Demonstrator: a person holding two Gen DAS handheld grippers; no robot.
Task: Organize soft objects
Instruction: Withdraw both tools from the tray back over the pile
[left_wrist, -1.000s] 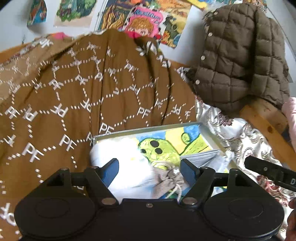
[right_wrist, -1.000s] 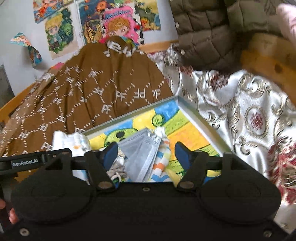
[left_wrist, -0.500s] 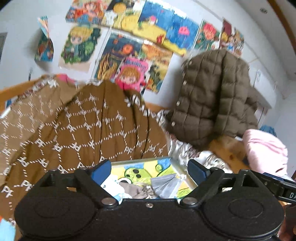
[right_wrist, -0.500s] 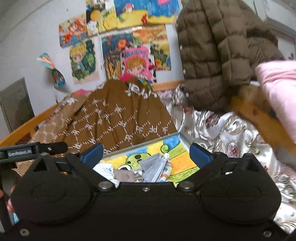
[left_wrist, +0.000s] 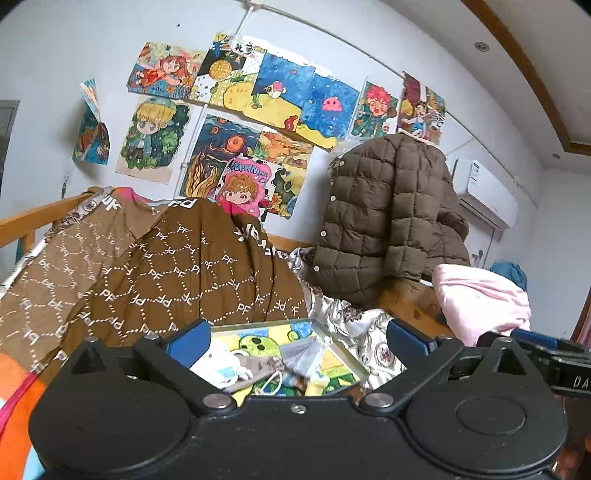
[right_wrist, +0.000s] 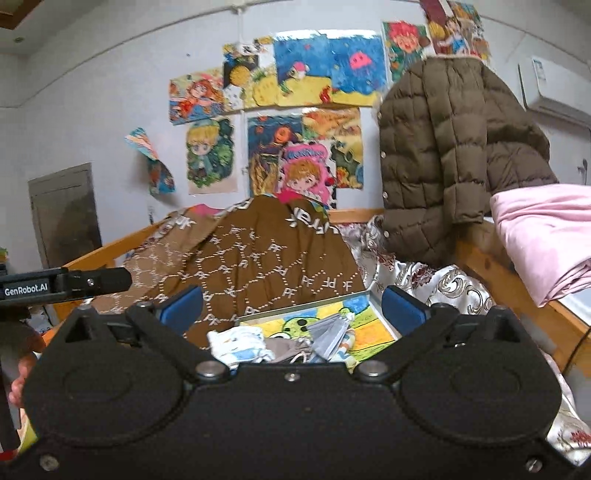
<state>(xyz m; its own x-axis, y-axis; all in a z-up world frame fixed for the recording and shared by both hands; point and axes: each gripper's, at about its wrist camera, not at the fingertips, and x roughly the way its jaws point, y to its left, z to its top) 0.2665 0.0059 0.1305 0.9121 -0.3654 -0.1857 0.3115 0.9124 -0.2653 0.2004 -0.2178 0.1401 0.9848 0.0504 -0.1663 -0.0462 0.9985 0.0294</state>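
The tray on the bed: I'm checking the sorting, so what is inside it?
Inside the tray lie a white patterned cloth, a grey-brown piece and a folded grey cloth. The gripper body covers its near part.

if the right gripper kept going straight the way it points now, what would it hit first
Probably the brown PF-patterned blanket heaped behind the tray. The right gripper is open, nothing between its fingers, aiming over the face masks in the tray. Depth is unclear; slightly lower, it meets the tray first.
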